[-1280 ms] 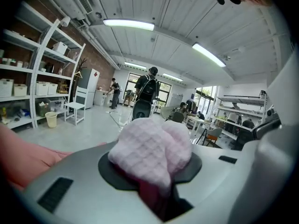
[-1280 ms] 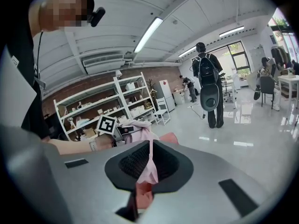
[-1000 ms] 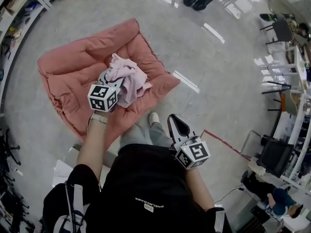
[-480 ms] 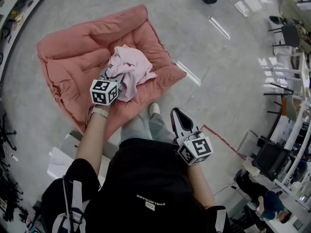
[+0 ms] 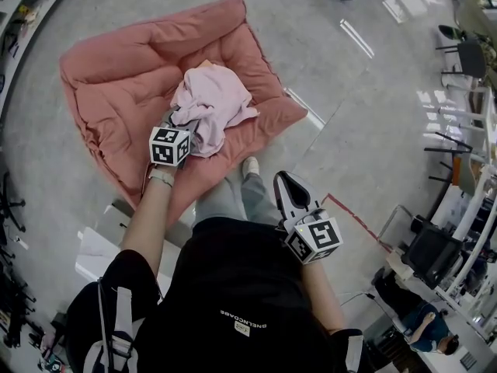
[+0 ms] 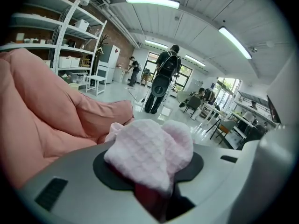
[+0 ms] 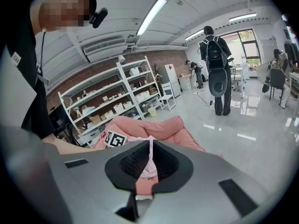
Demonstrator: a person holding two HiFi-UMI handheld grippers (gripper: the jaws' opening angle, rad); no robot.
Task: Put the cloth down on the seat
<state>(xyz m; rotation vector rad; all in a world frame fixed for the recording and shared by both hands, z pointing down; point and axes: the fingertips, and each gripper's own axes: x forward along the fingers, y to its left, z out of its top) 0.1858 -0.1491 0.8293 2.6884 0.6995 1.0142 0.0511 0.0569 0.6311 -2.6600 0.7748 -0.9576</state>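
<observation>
A pale pink cloth (image 5: 211,99) lies bunched on the salmon beanbag seat (image 5: 116,76) on the floor. My left gripper (image 5: 177,120) reaches over the seat's near side and is shut on the cloth's near edge. Its jaws have just been opening. In the left gripper view the cloth (image 6: 149,146) bulges up from between the pads and hides their tips, with the seat (image 6: 37,120) rising at the left. My right gripper (image 5: 284,180) hangs shut by my right side, off the seat, with nothing in it. The right gripper view shows the seat (image 7: 175,127) ahead of the right gripper (image 7: 149,164).
My shoe (image 5: 248,165) stands at the seat's near edge. A red tape line (image 5: 353,220) crosses the floor at the right. Desks and chairs (image 5: 458,53) fill the right side, shelving (image 7: 117,101) the left. A person with a backpack (image 6: 163,78) stands farther off.
My left gripper has sunk toward the seat with the cloth, and the cloth now rests spread on the cushion. The right gripper has hardly shifted.
</observation>
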